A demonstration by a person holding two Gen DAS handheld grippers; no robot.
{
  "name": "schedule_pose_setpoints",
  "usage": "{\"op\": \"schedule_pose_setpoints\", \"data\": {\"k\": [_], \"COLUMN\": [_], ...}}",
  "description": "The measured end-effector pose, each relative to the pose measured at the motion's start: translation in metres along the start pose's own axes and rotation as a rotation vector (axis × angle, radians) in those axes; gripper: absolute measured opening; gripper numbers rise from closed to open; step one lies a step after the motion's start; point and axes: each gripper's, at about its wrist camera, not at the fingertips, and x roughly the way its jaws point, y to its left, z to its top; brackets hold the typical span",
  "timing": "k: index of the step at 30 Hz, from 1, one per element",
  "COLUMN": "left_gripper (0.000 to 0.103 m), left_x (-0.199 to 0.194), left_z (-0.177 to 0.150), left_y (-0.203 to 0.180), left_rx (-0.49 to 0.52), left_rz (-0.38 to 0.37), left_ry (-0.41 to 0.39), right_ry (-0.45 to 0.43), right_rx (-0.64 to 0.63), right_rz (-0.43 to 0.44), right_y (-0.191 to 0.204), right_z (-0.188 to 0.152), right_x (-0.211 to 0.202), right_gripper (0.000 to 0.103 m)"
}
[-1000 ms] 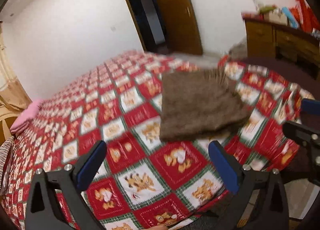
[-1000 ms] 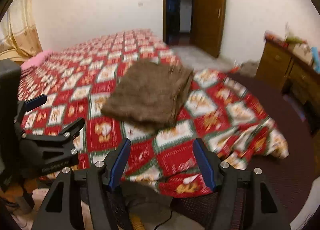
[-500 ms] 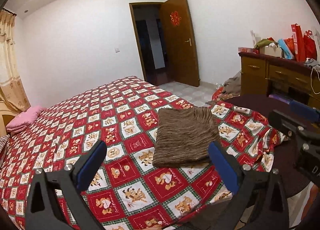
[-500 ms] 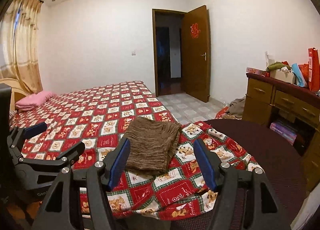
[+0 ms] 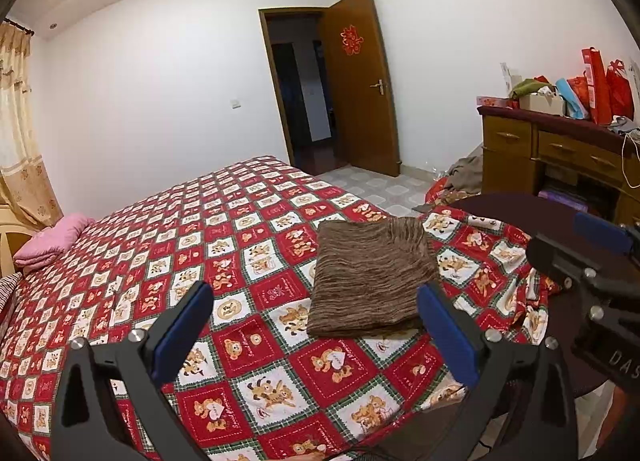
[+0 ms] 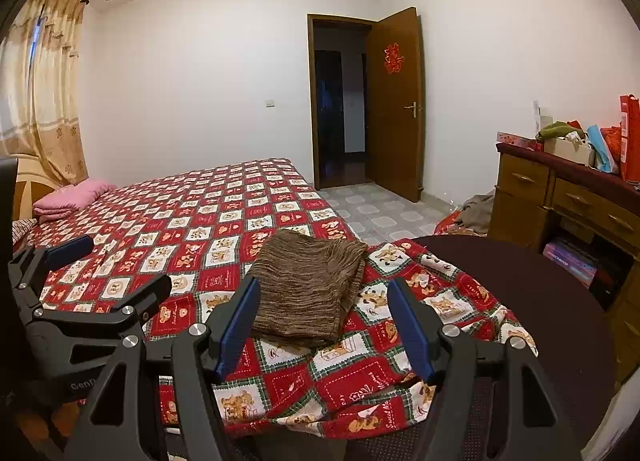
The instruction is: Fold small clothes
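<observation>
The left gripper [image 5: 316,325] hangs above the near edge of the bed [image 5: 240,221], jaws spread wide with nothing between them. From it, the brown folded garment [image 5: 372,277] lies ahead and to the right, close in front of its right-hand jaw. The garment rests flat on the red patterned bedspread [image 5: 280,373] near the bed's near right corner, a tidy rectangle whose long axis runs away from the grippers, its thick folded edge facing them.

The right gripper [image 6: 324,325] also stands open and empty. For it the garment [image 6: 308,285] sits almost straight ahead, framed between the jaws and well clear of them, so this hand looks the better lined up. Both grippers tilt gently downward, side by side, raised off the cloth and touching nothing. The fold appears finished, or lacks only one last tuck.
</observation>
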Motion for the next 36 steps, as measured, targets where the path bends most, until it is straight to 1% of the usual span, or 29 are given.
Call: {"op": "schedule_pose_setpoints", "data": {"k": [19, 36], "left_gripper": [0.103, 0.103], "left_x": [-0.0049, -0.0045], "left_z": [0.0023, 0.0029], "left_y": [0.003, 0.0014], "left_rx": [0.002, 0.001], "left_rz": [0.008, 0.016], "left_ry": [-0.022, -0.018], "right_ry": [-0.002, 0.003], "right_rx": [0.016, 0.023], "right_rz": [-0.002, -0.004], "right_y": [-0.0049, -0.0069], "right_z": [-0.0001, -0.0022], "right_x": [0.0012, 0.0027], "right_gripper": [0.067, 0.067]}}
